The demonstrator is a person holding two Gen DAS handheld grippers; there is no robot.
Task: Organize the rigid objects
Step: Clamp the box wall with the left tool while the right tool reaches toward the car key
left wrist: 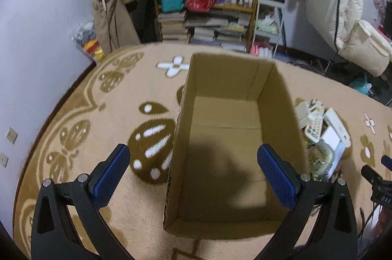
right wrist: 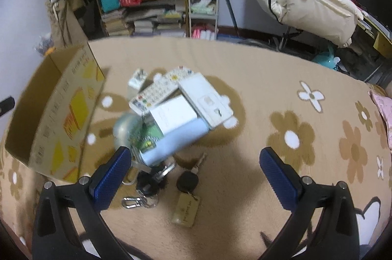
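Both grippers are spread wide, holding nothing: the left gripper hangs above the cardboard box, whose long axis runs away across the rug; the right gripper hovers over keys beside stacked remotes pointing diagonally.

In my right wrist view the pile of small objects beside the cardboard box is blurred, so I cannot read the buttons of the remote control or the print on the box wall. My left finger pad hides a part of the pile nearest to the box. In my left wrist view the box wall covers the near side of the same pile, and the right gripper is cut off by the picture's edge.
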